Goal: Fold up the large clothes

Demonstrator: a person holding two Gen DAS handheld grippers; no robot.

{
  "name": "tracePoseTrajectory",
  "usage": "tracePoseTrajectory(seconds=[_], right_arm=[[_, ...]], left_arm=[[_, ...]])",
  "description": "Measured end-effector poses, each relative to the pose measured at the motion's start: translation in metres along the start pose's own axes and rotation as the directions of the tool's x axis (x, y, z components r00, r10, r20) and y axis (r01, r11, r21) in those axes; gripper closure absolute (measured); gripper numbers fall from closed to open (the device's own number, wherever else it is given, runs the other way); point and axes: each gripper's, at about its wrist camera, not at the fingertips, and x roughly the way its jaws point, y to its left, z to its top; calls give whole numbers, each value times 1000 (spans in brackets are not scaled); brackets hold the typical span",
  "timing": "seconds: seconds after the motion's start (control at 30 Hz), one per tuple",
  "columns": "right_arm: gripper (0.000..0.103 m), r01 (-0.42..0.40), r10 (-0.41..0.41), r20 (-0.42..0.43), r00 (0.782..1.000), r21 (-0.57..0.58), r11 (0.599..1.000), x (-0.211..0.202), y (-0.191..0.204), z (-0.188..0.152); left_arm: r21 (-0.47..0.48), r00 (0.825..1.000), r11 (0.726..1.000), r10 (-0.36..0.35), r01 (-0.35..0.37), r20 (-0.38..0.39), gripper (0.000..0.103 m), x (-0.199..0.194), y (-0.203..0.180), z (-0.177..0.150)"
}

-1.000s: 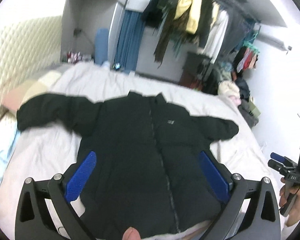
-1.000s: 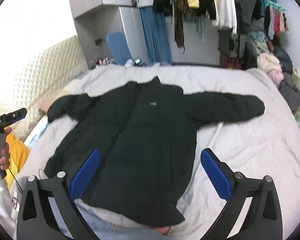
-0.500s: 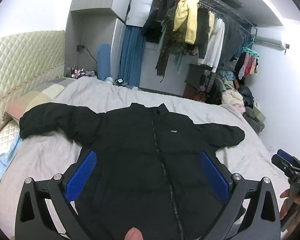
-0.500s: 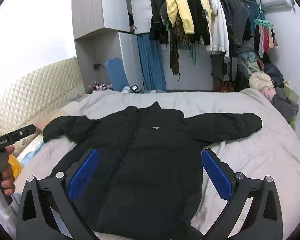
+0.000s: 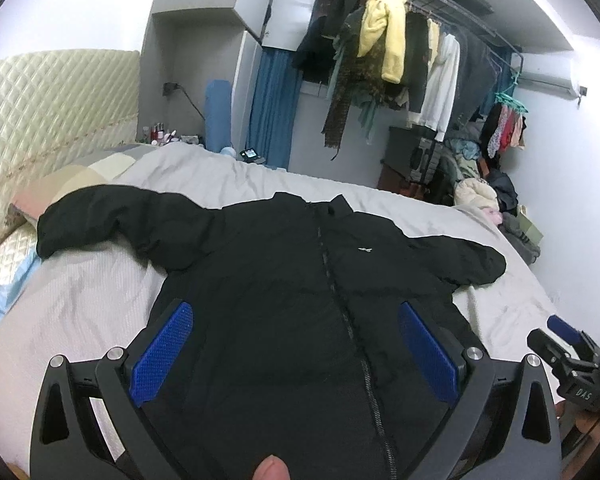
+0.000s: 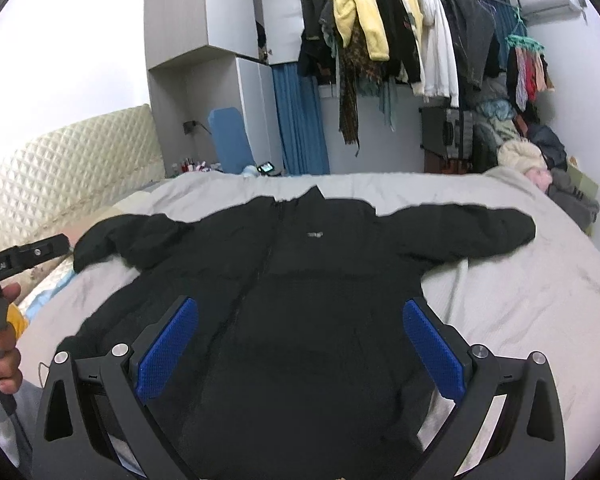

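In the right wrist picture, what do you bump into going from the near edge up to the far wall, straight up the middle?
Right gripper → black jacket → grey bed cover → blue curtain on the far wall.

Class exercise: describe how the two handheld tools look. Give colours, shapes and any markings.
Left tool and right tool match: black angular frames with triangular cut-outs, silver round bolts and textured blue pads on both fingers. White lettering marks each body; the right one reads "DAS" from the left view.
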Motion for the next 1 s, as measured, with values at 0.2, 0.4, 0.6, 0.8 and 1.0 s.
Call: tracePoseTrajectory(seconds=[0.2, 0.4, 0.6, 0.8, 1.0], right_arm=[[0, -10, 10, 11, 1000, 17, 1000, 7, -3, 3], [0, -23, 20, 31, 999, 92, 996, 21, -37, 28], [0, 40, -67, 213, 975, 128, 991, 25, -86, 61], [0, 119, -133, 140, 981, 104, 987, 80, -146, 74], [0, 108, -113, 26, 993, 141, 984, 143, -218, 72]], left_arm=[[-18, 999, 999, 35, -35, -14, 0, 30, 15, -22], [-24, 998, 998, 48, -49, -51, 0, 53, 21, -27], [-59, 999, 997, 39, -40, -26, 0, 58, 26, -29], [-68, 996, 996, 57, -62, -62, 0, 80, 25, -33], [-61, 993, 995, 76, -82, -91, 0, 98, 20, -40]])
